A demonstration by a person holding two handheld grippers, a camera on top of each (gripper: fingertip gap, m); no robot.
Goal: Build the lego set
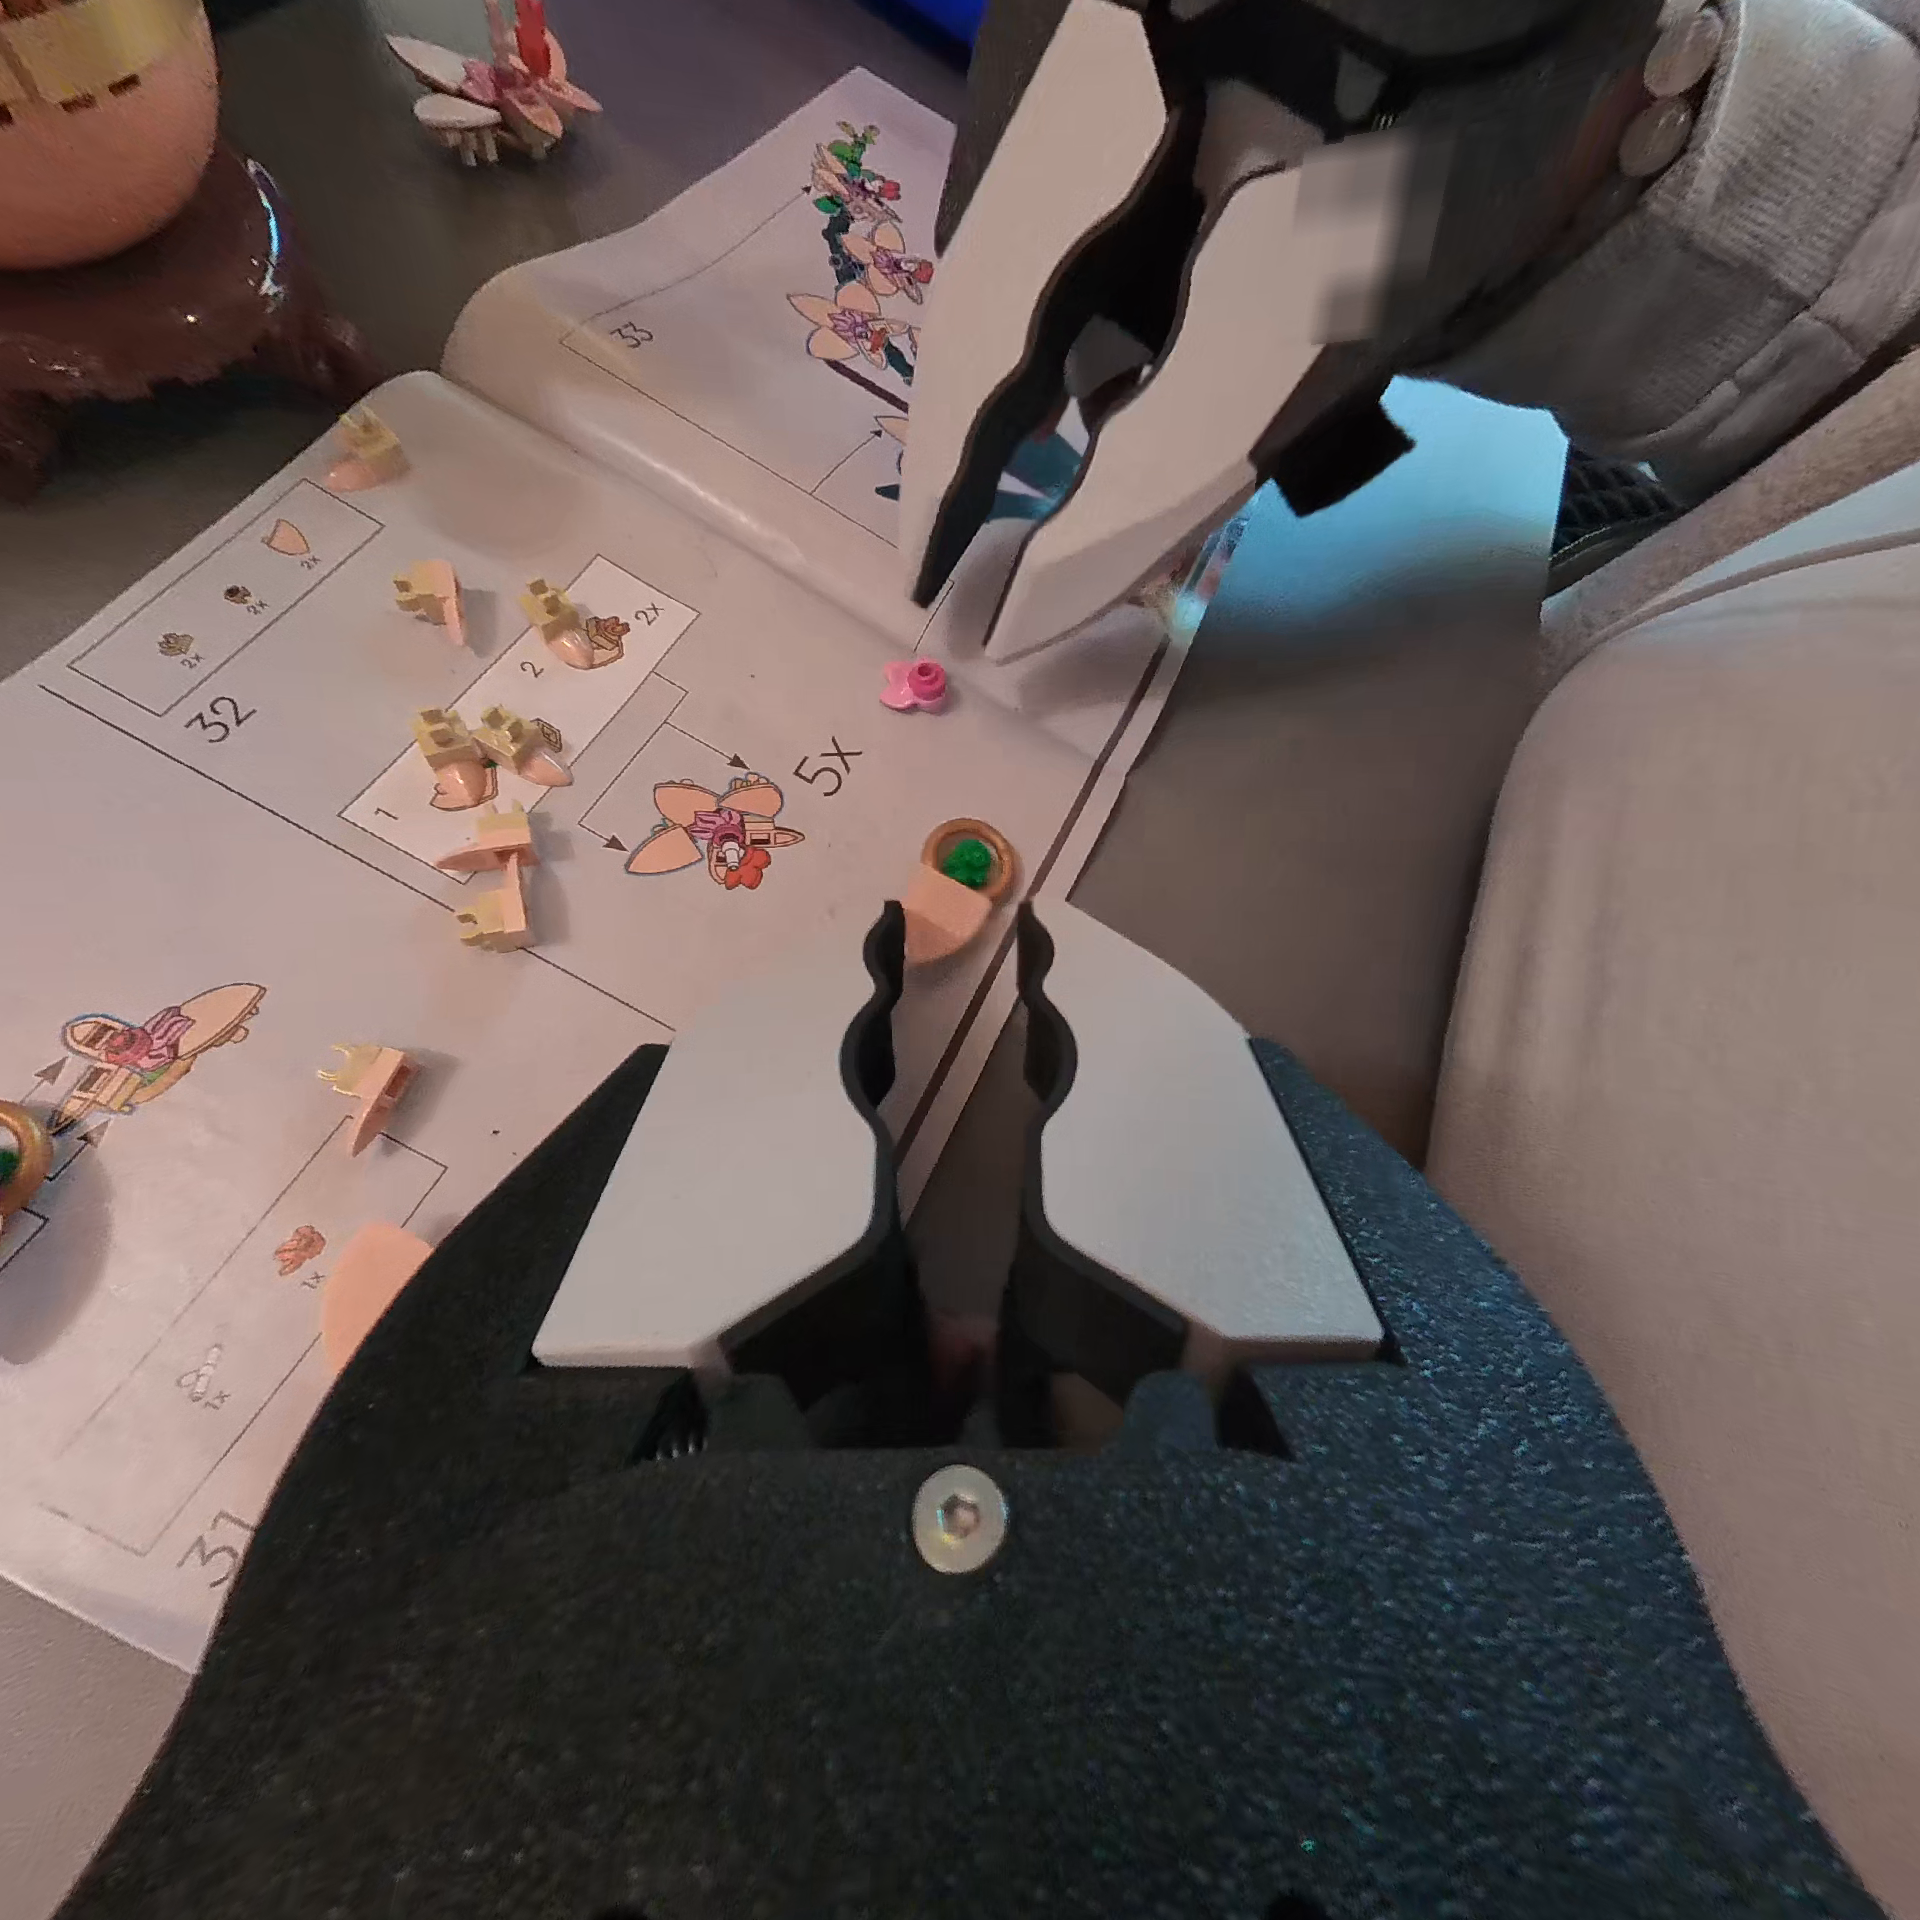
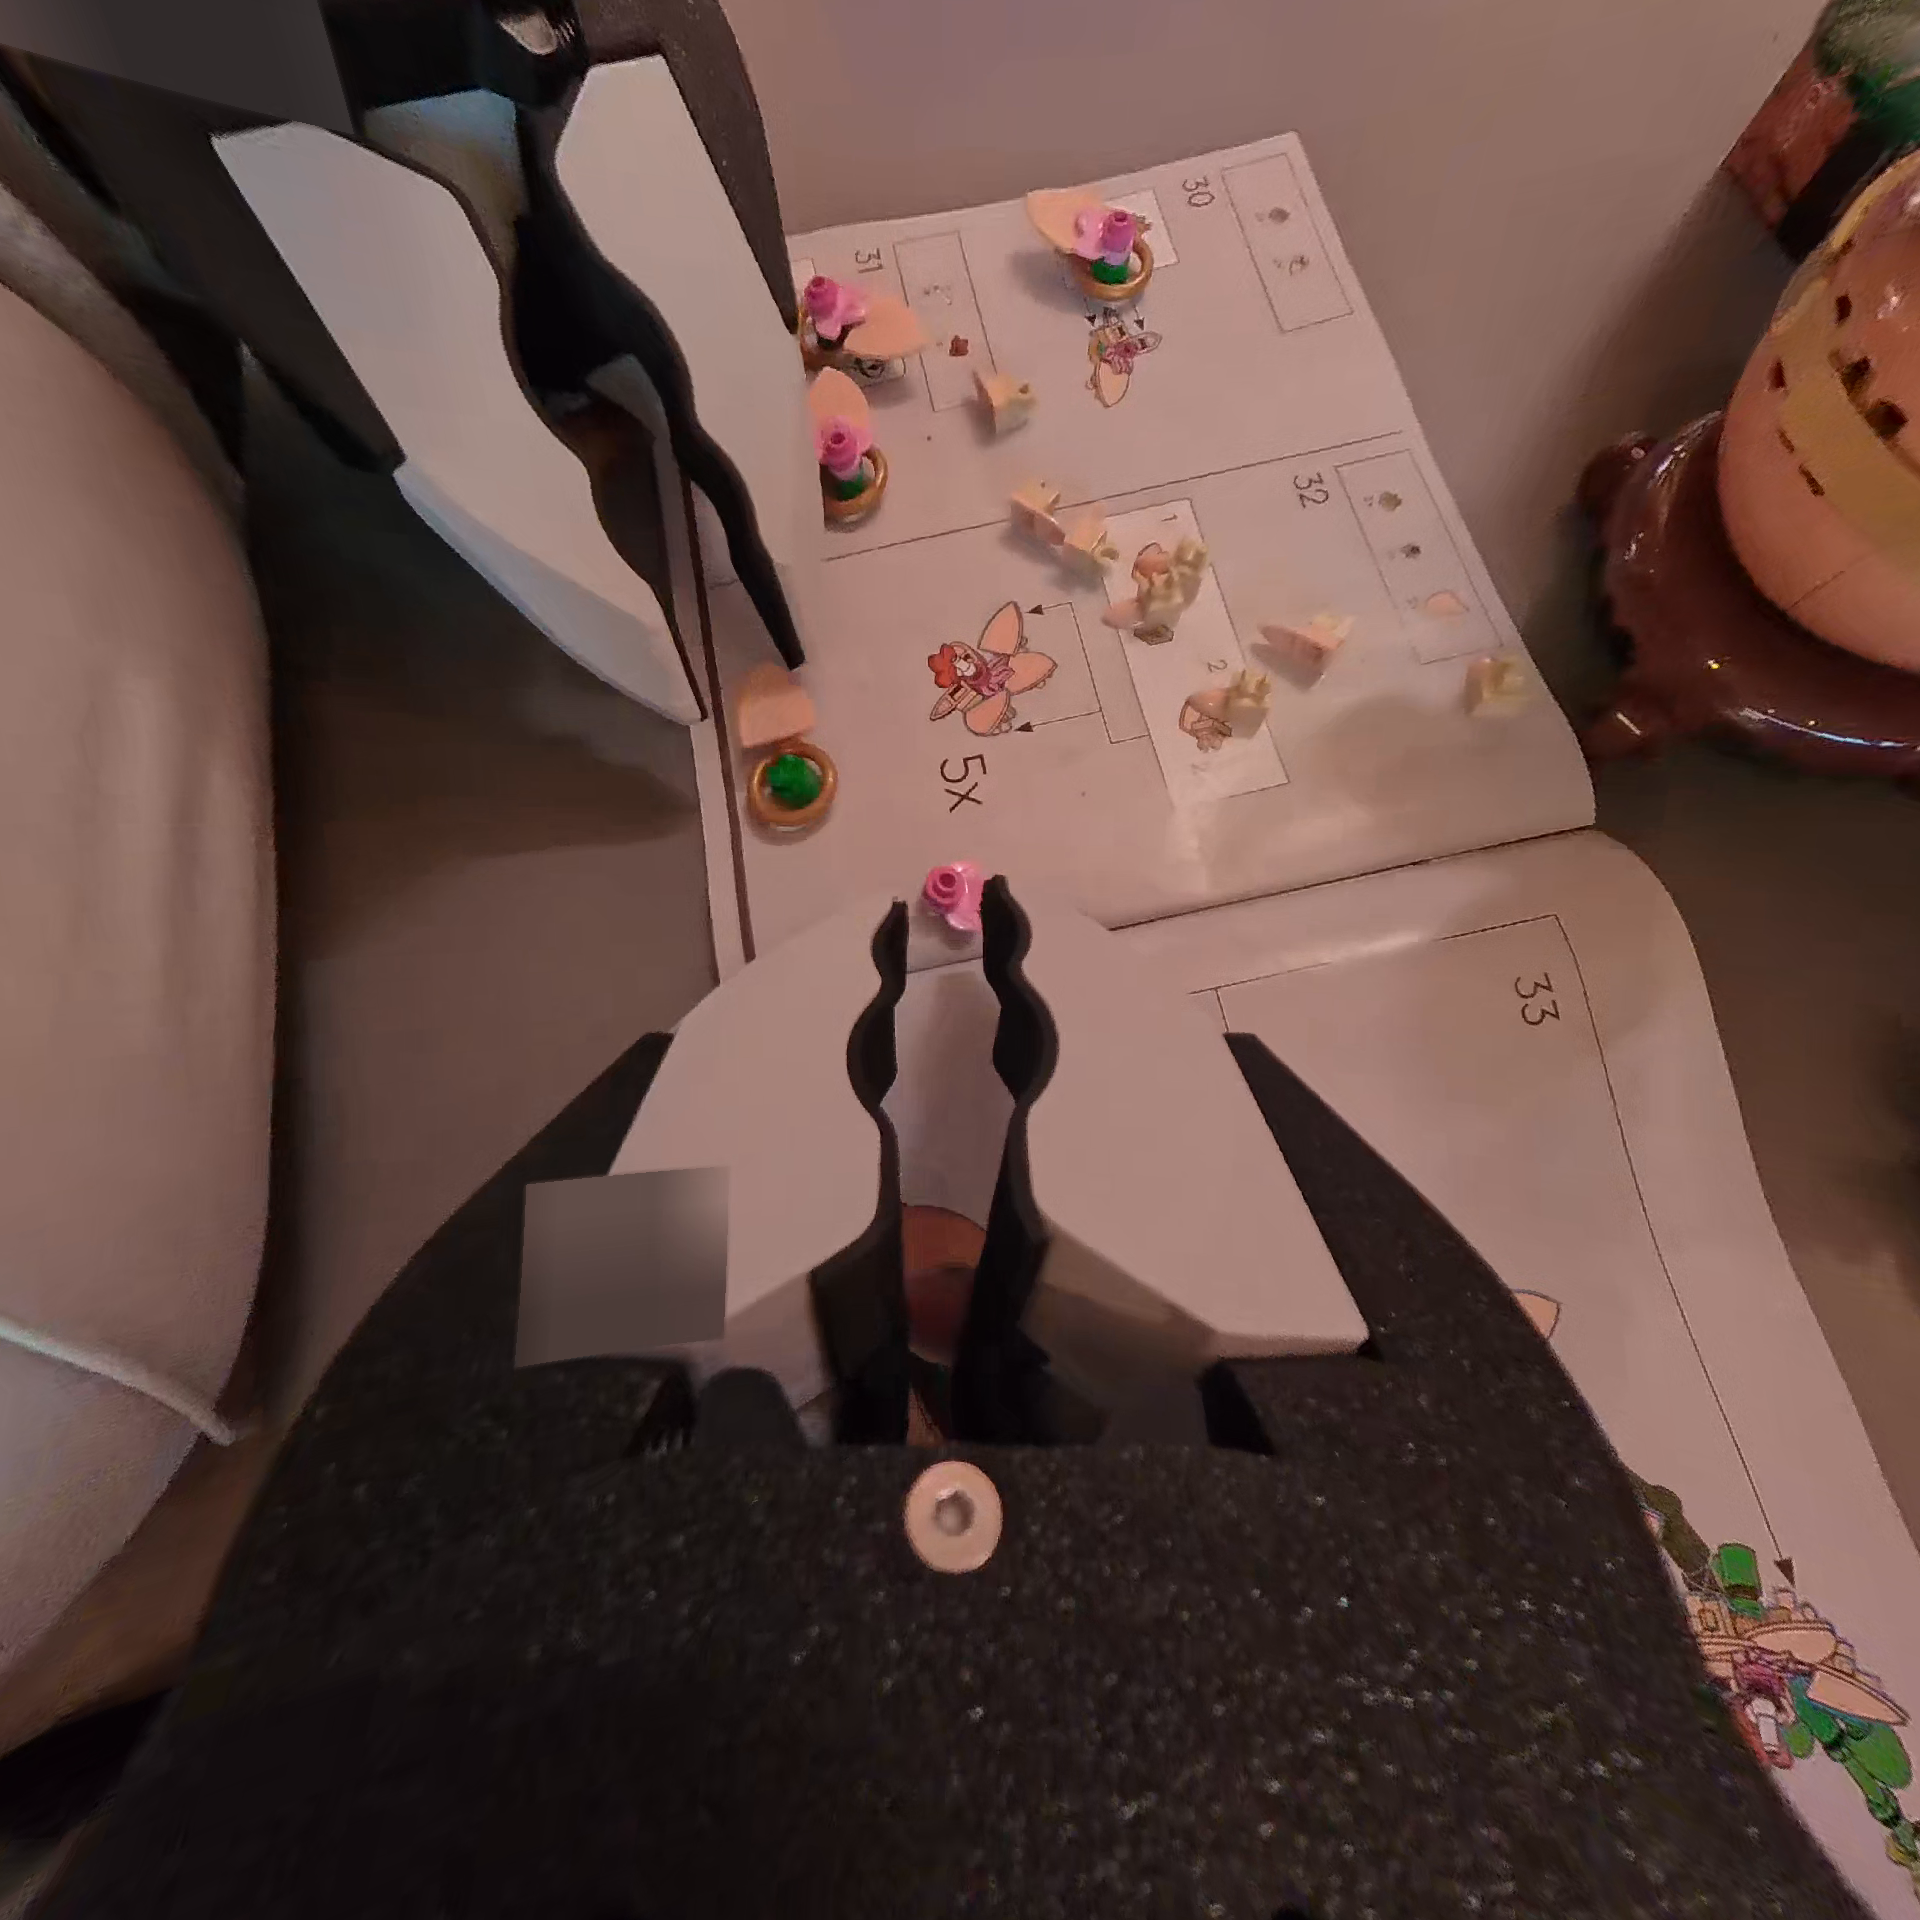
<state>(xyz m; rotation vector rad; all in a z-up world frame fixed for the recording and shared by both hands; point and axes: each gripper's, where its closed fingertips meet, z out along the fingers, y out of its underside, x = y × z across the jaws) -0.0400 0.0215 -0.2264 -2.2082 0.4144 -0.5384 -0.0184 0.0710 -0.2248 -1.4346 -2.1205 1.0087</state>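
Right gripper [image 2: 943, 912], fingers parted, empty, tips flanking a pink flower piece [image 2: 954, 894] near the instruction booklet's [image 2: 1403, 1091] centre fold. Left gripper [image 1: 954, 928], also parted, sits at a gold ring piece [image 1: 968, 858] with green stud and peach petal by the booklet's edge. Tan clip pieces [image 1: 488, 748] litter the page; a brown vase base [image 2: 1704, 665] is cut off.

Before me, grey tabletop [image 2: 1714, 862] under warm dim light, pale cushioned seat [image 1: 1683, 935] just beside its edge.
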